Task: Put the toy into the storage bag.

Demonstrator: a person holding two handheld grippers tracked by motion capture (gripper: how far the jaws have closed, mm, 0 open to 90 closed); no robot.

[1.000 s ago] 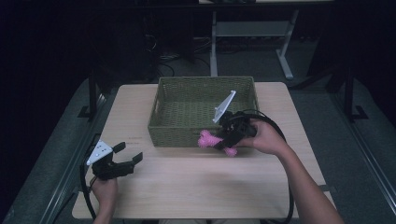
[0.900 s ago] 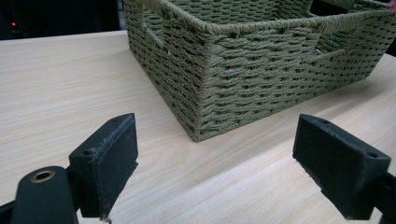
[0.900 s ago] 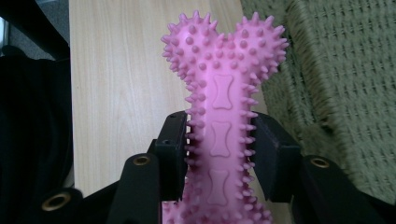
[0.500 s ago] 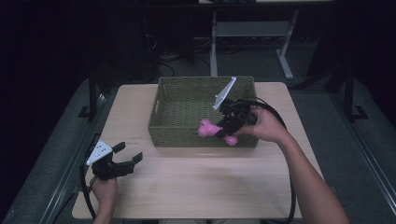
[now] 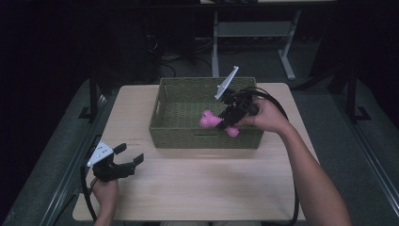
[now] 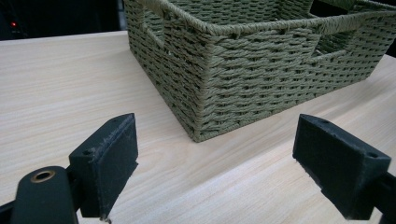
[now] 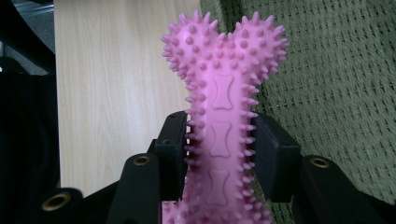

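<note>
So on my end the right gripper (image 5: 226,120) is pinching a pink spiky bone toy (image 5: 212,121) by its shaft, one jaw pressed on each side of it. From the high view the toy hangs over the green woven basket (image 5: 183,136), just inside its front wall, with one knobby end poking toward the middle of the basket and the other end showing past the gripper near the rim. In the right gripper view the toy's forked end (image 7: 224,51) points away from me, basket weave to one side and the light wood table (image 7: 116,93) to the other.

My left gripper (image 5: 123,162) sits low at the table's near-left corner, jaws spread wide with nothing between them, aimed at the basket's corner (image 6: 205,93).
</note>
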